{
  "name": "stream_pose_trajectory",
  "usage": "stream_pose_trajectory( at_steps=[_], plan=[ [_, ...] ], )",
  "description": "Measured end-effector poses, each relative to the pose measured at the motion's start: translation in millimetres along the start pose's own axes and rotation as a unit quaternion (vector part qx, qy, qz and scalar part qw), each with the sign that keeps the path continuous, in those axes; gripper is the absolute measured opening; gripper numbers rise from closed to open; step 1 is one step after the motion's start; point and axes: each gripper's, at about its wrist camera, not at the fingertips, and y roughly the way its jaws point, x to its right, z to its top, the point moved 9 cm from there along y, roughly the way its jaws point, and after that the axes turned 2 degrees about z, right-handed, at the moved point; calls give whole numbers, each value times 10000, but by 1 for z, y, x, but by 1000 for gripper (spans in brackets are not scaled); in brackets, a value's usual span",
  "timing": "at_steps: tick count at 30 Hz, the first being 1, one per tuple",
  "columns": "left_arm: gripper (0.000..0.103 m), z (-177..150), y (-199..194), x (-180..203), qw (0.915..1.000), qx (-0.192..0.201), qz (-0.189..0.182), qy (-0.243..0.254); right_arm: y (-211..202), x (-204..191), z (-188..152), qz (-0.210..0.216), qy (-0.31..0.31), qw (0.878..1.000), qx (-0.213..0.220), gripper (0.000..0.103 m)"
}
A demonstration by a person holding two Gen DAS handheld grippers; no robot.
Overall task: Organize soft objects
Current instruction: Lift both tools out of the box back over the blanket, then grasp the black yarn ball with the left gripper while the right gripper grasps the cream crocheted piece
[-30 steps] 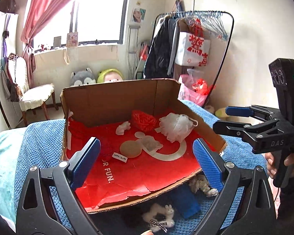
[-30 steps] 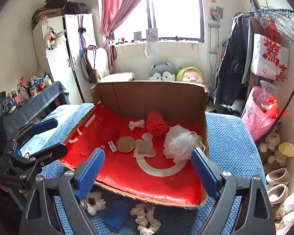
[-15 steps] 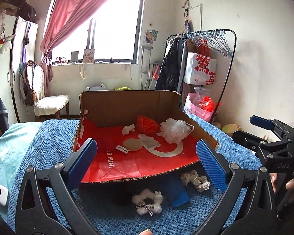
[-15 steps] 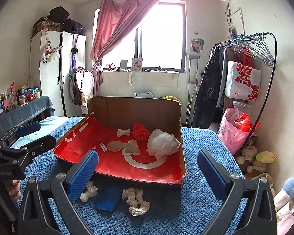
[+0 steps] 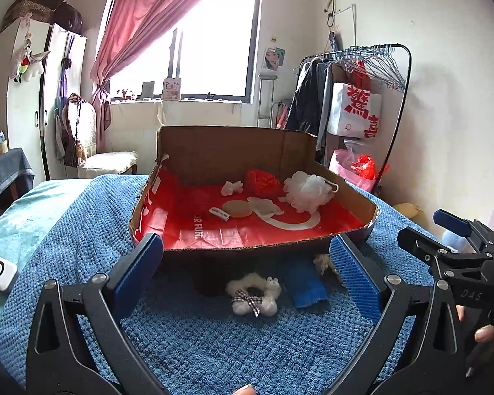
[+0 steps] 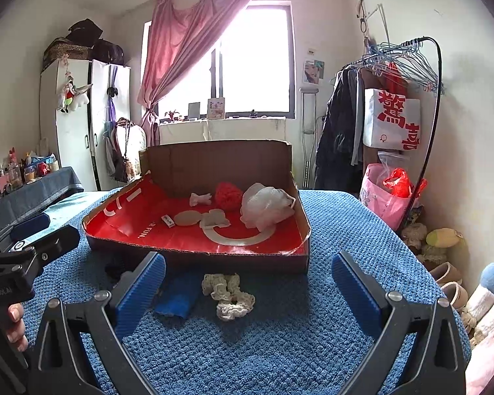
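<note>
Both grippers are hanging spread wide and empty: cream scrunchie (image 6: 229, 296) is lying on the blanket just before the cardboard box (image 6: 197, 256), centred ahead of the right gripper (image 6: 247, 283), nearer it than the left gripper (image 5: 247, 268).

Black tool (image 5: 247, 275), ribbed blue pads (image 5: 138, 271)

Left gripper (image 5: 247, 265) and right gripper (image 6: 248, 279) hover side by side, jaws spread wide.
</note>
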Motion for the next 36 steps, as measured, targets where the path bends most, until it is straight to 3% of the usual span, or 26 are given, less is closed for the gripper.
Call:
stream_pose_trajectory(
  at_steps=[18,36],
  plan=[
    [103,-63,16,-4,9987,-481,108,-127,13,1,-59,-63,151,9990,-405,103],
    [103,-71,31,-19,9956,-904,149,-213,31,2,-63,13,233,9964,-815,103]
  ],
)
